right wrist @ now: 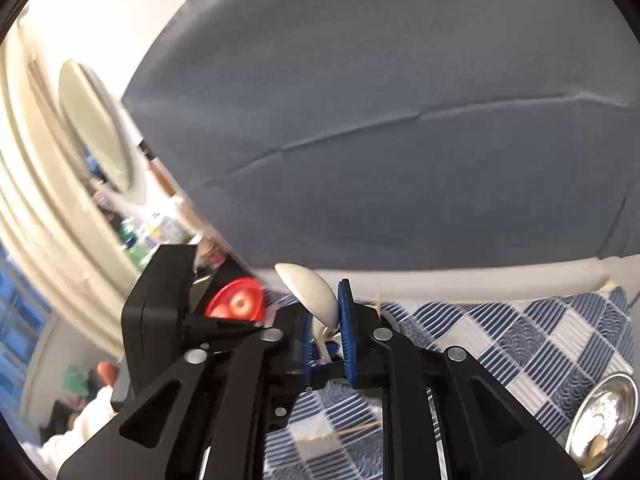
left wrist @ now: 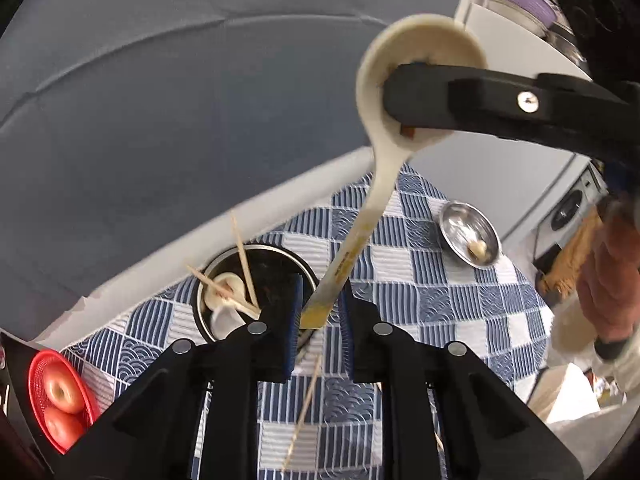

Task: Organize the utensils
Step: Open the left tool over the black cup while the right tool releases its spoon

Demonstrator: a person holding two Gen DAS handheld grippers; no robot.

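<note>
Spoon [left wrist: 384, 184] is pinched by your right gripper [right wrist: 324, 328] at the bowl, handle dangling between your left gripper's [left wrist: 320, 320] released fingers above the pot [left wrist: 280, 256].

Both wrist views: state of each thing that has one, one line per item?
cream spoon: held up off the table, bowl end clamped by the right gripper, handle end between the left gripper's pads.
left gripper: pads beside the handle, contact unclear.
steel utensil cup: upright, holding chopsticks and a spoon.
small steel bowl: upright, pale piece inside.
red basket: holds two apples.
loose chopstick: lying on the cloth.
</note>
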